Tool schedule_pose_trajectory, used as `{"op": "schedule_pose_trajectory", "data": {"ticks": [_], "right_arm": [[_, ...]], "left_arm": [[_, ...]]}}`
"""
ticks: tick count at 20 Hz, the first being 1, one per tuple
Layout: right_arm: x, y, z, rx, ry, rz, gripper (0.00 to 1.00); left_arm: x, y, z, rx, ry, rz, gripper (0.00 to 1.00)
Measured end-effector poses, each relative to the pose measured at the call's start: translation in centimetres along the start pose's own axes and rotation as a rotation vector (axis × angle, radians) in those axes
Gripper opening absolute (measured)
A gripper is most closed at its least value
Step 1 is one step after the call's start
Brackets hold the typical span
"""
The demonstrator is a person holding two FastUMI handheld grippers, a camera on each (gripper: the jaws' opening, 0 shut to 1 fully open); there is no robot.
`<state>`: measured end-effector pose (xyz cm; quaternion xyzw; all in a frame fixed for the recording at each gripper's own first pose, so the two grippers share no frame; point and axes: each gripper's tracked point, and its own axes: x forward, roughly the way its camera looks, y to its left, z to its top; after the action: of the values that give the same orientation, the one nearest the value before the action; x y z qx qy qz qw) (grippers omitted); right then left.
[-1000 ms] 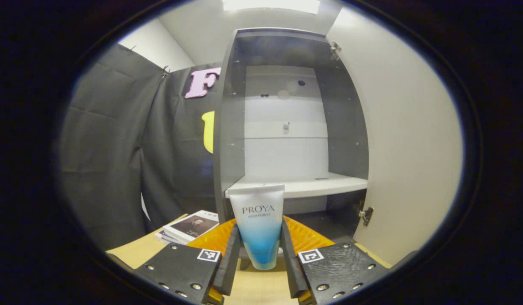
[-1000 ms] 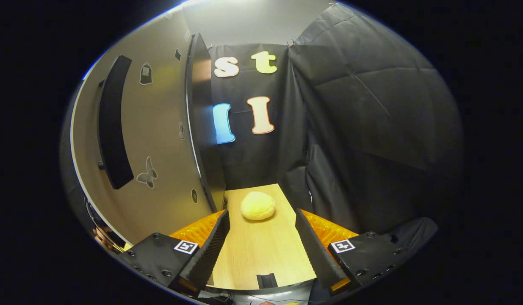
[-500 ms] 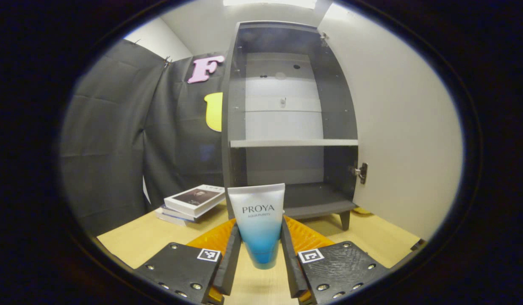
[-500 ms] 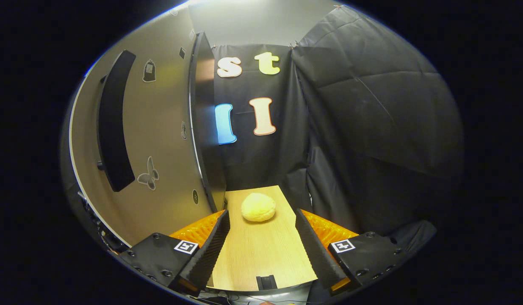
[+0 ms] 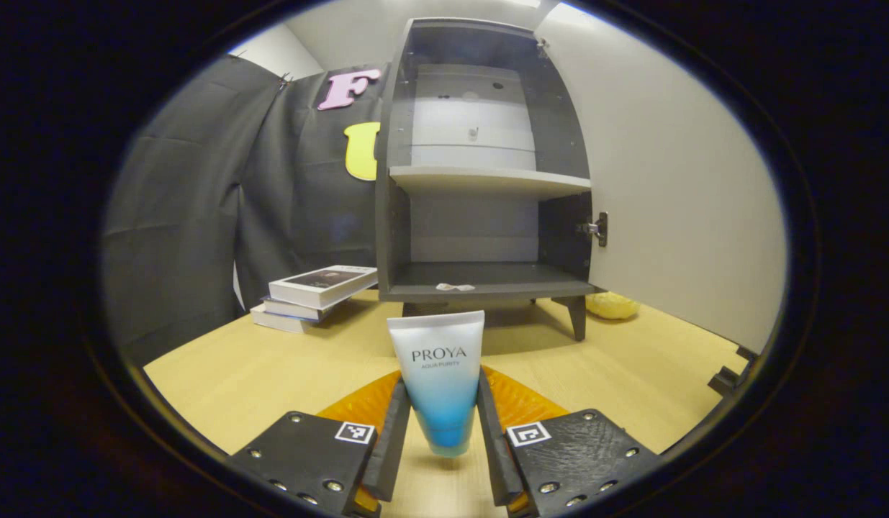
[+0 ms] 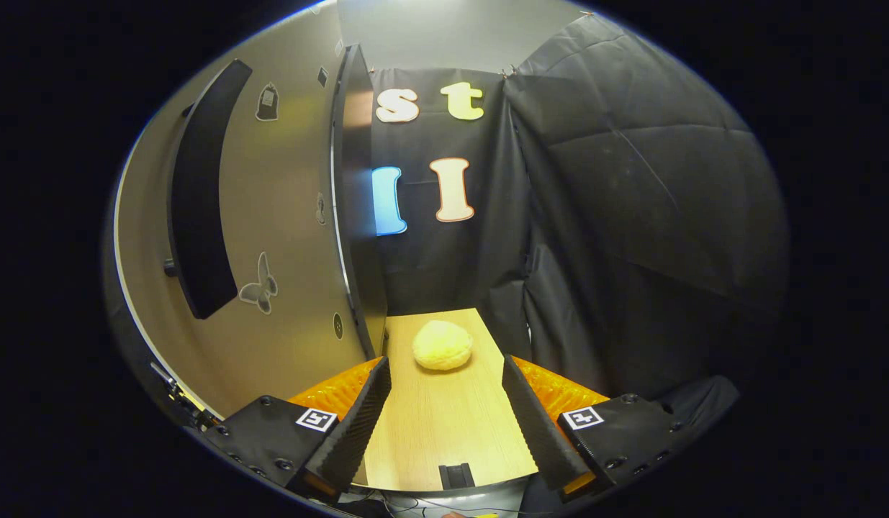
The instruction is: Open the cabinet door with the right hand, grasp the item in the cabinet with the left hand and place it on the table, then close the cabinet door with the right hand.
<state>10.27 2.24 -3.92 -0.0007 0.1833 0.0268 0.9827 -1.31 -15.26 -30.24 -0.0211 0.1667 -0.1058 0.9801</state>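
In the left gripper view my left gripper [image 5: 440, 439] is shut on a white-to-blue cosmetic tube [image 5: 438, 378], held upright low over the wooden table [image 5: 286, 360] in front of the dark cabinet [image 5: 480, 173]. The cabinet's door [image 5: 667, 194] stands swung open to the right, and both shelves inside look bare apart from a small scrap on the bottom one. In the right gripper view my right gripper [image 6: 448, 424] is open with nothing between its fingers, beside the outer face of the open door [image 6: 271, 237] and its long dark handle [image 6: 199, 194].
A stack of books [image 5: 311, 291] lies on the table left of the cabinet. A yellow sponge-like lump [image 6: 442, 345] sits on the table past the door, also visible as a yellow lump [image 5: 612, 305] under the door's edge. Black cloth walls close in behind.
The left gripper has dropped with the tube from shelf height to just above the table, backing away from the cabinet. The right gripper has barely shifted beside the door.
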Motion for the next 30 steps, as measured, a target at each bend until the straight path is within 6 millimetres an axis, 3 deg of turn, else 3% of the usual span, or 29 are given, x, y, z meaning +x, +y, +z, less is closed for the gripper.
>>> {"op": "schedule_pose_trajectory", "data": {"ticks": [3,5,6,9,10,11,12,14,15,17,18,19,21,25,27,29,30], "right_arm": [[0.3,0.9,-0.1,-0.001,0.012,0.019,0.93],[0.4,0.9,-0.3,-0.003,0.019,0.019,0.98],[0.5,0.9,-0.3,-0.005,0.021,0.017,0.98],[0.8,0.8,-0.3,0.001,0.020,0.017,0.98],[0.8,0.9,-0.3,0.002,0.021,0.017,0.93],[0.9,0.8,-0.5,0.004,0.025,0.019,0.98],[0.9,0.8,-0.7,0.006,0.027,0.020,0.98],[0.8,0.5,-0.8,0.009,0.027,0.017,0.93],[0.8,0.4,-1.0,0.011,0.030,0.016,0.98],[1.1,0.4,-1.1,0.021,0.034,0.023,0.98],[0.9,0.5,-1.1,0.023,0.032,0.027,0.93],[0.8,0.5,-1.0,0.023,0.029,0.031,0.98],[0.8,0.7,-0.6,0.016,0.018,0.041,0.98],[0.4,0.8,0.9,-0.022,-0.018,0.066,0.98],[0.0,1.0,1.7,-0.023,-0.034,0.086,0.93],[-0.5,1.4,2.7,-0.024,-0.062,0.110,0.93],[-0.7,1.6,3.2,-0.021,-0.078,0.121,0.98]], "left_arm": [[0.1,0.5,-2.2,-0.007,0.037,0.007,0.55],[-0.3,0.5,-3.3,-0.012,0.051,0.009,0.55],[-0.6,0.4,-3.5,-0.011,0.053,0.009,0.49],[-1.1,0.1,-3.9,0.000,0.057,0.012,0.51],[-1.2,0.1,-4.2,0.004,0.064,0.014,0.49],[-1.0,0.0,-4.6,0.009,0.069,0.013,0.49],[-1.0,0.0,-4.7,0.015,0.072,0.014,0.56],[-1.3,-0.1,-4.6,0.029,0.069,0.015,0.53],[-1.5,-0.2,-4.6,0.033,0.063,0.016,0.49],[-1.7,-0.3,-4.8,0.036,0.071,0.021,0.58],[-1.9,-0.3,-4.7,0.036,0.071,0.025,0.59],[-2.5,-0.2,-4.4,0.042,0.072,0.030,0.55],[-3.3,0.0,-3.5,0.055,0.068,0.042,0.85],[-4.5,1.0,0.4,0.064,0.042,0.067,0.83],[-5.7,1.7,3.7,0.060,0.030,0.090,0.83],[-6.9,1.8,7.5,0.050,0.005,0.092,0.80],[-7.6,1.9,9.6,0.051,-0.012,0.094,0.83]]}}
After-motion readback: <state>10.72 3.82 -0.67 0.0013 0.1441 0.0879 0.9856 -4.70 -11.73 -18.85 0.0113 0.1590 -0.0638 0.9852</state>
